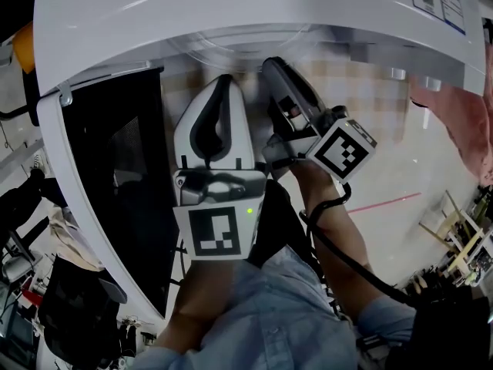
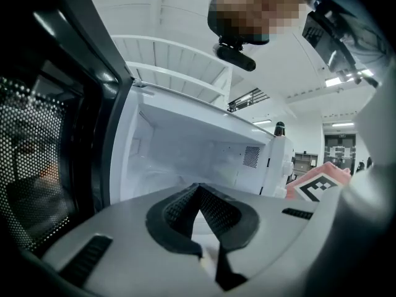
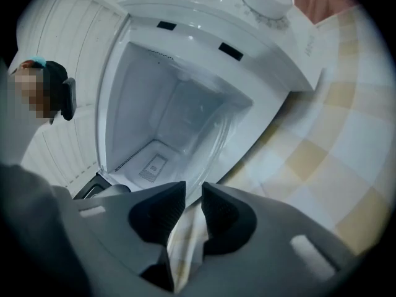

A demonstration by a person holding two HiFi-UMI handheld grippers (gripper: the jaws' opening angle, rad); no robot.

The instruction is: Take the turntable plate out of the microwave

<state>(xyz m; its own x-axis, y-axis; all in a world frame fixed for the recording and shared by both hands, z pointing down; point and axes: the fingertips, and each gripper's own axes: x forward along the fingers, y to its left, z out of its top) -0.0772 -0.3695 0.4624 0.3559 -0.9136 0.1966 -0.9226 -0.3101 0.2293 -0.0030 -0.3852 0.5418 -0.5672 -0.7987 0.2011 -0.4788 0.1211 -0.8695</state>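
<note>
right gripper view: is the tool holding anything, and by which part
Nothing clamped: the right tool stands open, with the near rim of the glass turntable plate at its tips.

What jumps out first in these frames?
The white microwave fills the top of the head view, its dark mesh door swung open at left. Both grippers point toward its open cavity: the left gripper with jaws together, the right gripper with a narrow gap at the rim of the clear turntable plate; a grip cannot be told.
</note>
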